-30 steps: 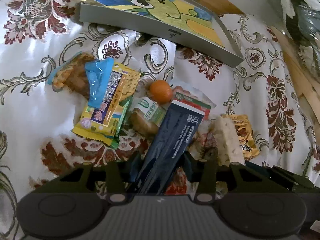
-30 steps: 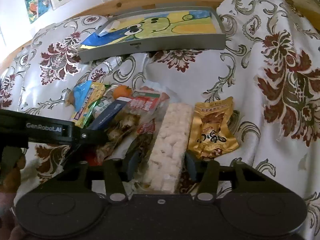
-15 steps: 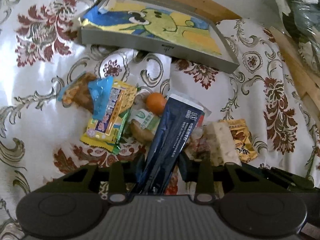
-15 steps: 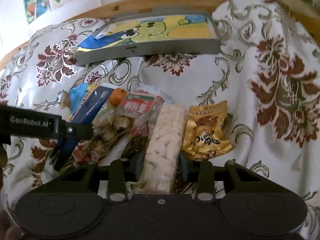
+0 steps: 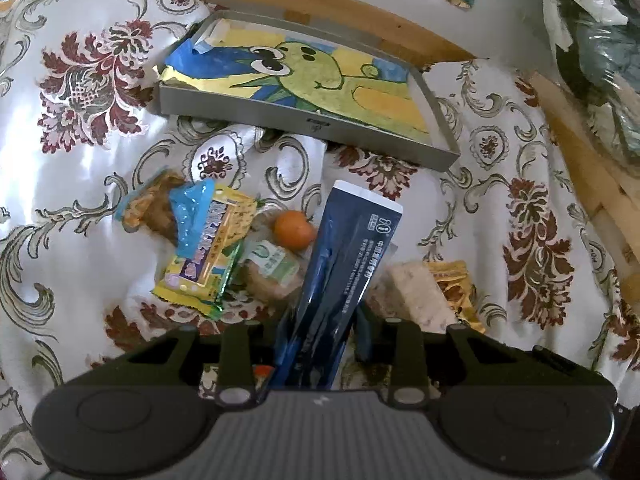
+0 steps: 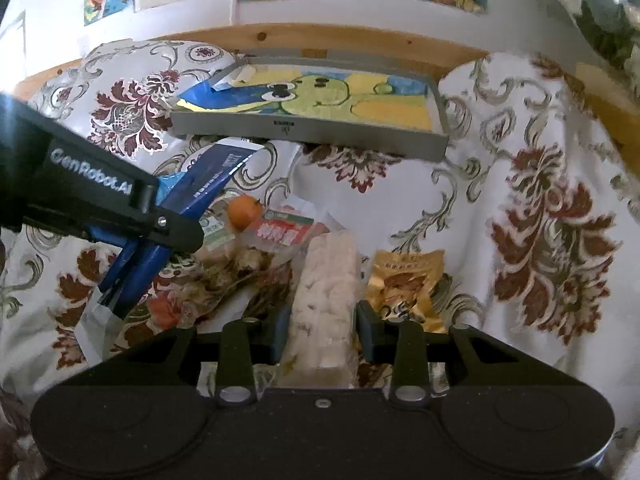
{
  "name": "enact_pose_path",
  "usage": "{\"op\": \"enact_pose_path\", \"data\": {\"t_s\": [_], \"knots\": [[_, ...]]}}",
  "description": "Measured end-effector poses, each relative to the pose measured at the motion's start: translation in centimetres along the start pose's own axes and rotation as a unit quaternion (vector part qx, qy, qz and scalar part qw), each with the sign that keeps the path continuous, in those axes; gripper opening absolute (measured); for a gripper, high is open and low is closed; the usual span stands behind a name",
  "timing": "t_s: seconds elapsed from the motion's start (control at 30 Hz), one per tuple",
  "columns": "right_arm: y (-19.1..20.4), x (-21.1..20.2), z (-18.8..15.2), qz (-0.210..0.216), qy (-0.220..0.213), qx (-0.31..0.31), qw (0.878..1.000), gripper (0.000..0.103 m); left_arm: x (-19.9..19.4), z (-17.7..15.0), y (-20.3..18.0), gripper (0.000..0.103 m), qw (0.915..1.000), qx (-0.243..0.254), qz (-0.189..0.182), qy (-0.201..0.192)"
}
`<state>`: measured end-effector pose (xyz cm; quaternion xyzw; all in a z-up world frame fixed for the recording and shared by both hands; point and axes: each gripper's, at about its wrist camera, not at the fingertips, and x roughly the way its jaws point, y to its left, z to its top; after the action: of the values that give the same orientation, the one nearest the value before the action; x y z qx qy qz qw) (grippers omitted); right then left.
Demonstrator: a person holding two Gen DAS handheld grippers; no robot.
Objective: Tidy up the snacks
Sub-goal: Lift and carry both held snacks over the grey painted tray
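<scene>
Left gripper [image 5: 320,320], clamped on the long dark-blue foil packet [image 5: 340,276], has lifted it toward the grey tray [image 5: 304,120]; right gripper [image 6: 320,320] grips the pale rice-cracker bar [image 6: 324,300].

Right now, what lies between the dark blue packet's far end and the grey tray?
Only bare floral cloth: the left wrist view shows nothing between the dark blue packet and the grey tray.

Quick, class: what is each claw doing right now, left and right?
Left claw: closed on the long dark blue foil packet.
Right claw: closed on the pale puffed-rice bar in clear wrap.
</scene>
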<state>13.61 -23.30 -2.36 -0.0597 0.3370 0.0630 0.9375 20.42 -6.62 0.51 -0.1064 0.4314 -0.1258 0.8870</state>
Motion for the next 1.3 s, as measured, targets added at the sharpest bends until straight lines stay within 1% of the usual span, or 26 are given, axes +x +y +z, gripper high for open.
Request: {"op": "enact_pose_path", "data": {"t_s": [0.23,0.37,0.47,0.63,0.7,0.77,0.87,0.93,1.1,1.23,1.3], "knots": [[1.2,-1.3,-0.3,-0.038,-0.035,-0.068,0.996,0.036,-0.5,-0.3,-0.9,0.036,1.0000,0.002,-0.002,-0.002],[1.9,-2.2,-0.3,-0.058,-0.069,-0.108,0.990,0.036,-0.9,0.0,-1.2,0.036,0.9999,0.005,-0.002,-0.009],[2.3,-2.5,-0.4,-0.069,-0.084,-0.136,0.985,0.036,-1.0,0.4,-1.3,0.036,0.9999,0.001,-0.003,-0.012],[2.0,-3.0,0.4,-0.077,-0.107,-0.151,0.980,0.036,-1.1,1.7,-1.3,0.036,0.9998,-0.003,0.002,-0.019],[1.6,-2.9,1.3,-0.074,-0.118,-0.155,0.978,0.036,-1.0,2.7,-1.2,0.036,0.9997,-0.012,0.005,-0.022],[1.3,-2.6,2.3,-0.074,-0.133,-0.168,0.974,0.036,-0.8,4.0,-1.0,0.036,0.9993,-0.025,0.008,-0.028],[0.5,-1.4,4.1,-0.078,-0.160,-0.187,0.966,0.036,-0.4,6.2,-1.0,0.036,0.9983,-0.038,0.013,-0.042],[-0.3,-0.4,5.6,-0.077,-0.177,-0.187,0.963,0.036,0.0,7.8,-1.3,0.036,0.9975,-0.039,0.020,-0.055],[-2.3,2.9,9.6,-0.067,-0.222,-0.155,0.960,0.036,1.7,12.4,-2.0,0.036,0.9948,-0.040,0.040,-0.084],[-4.3,5.8,12.2,-0.052,-0.242,-0.113,0.962,0.037,3.4,16.2,-2.4,0.036,0.9912,-0.062,0.040,-0.110],[-5.2,7.2,13.2,-0.051,-0.249,-0.095,0.963,0.037,4.4,17.7,-2.5,0.036,0.9886,-0.076,0.033,-0.125]]}}
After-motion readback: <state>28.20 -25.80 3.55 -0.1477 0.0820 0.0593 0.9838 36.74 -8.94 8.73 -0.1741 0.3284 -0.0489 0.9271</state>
